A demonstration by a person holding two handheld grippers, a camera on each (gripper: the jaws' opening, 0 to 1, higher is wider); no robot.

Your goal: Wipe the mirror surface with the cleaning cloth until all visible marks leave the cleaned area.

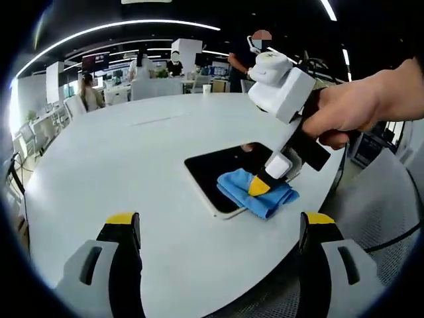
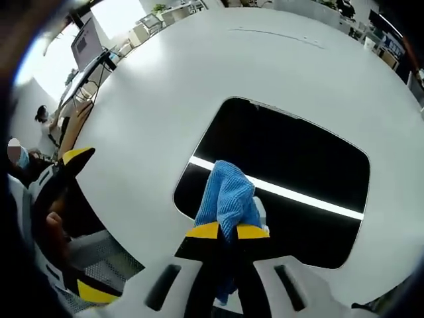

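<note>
A dark rectangular mirror [image 1: 222, 173] [image 2: 291, 165] with rounded corners lies flat on the white round table [image 1: 119, 165] [image 2: 165, 86]. A blue cleaning cloth [image 1: 258, 189] [image 2: 228, 199] rests on the mirror's near edge. My right gripper [image 1: 264, 184] [image 2: 227, 231], held by a hand [image 1: 361, 106], is shut on the cloth and presses it onto the glass. My left gripper [image 1: 218, 222] stands open above the table's near edge, short of the mirror, with nothing between its yellow-tipped fingers [image 1: 122, 220]. It also appears at the left of the right gripper view [image 2: 59, 199].
The table's edge curves close on the right [image 1: 331, 192], with grey floor beyond. An open office with desks, monitors and several people [image 1: 89, 93] lies behind the table. A ceiling light reflects as a bright stripe in the mirror [image 2: 298, 195].
</note>
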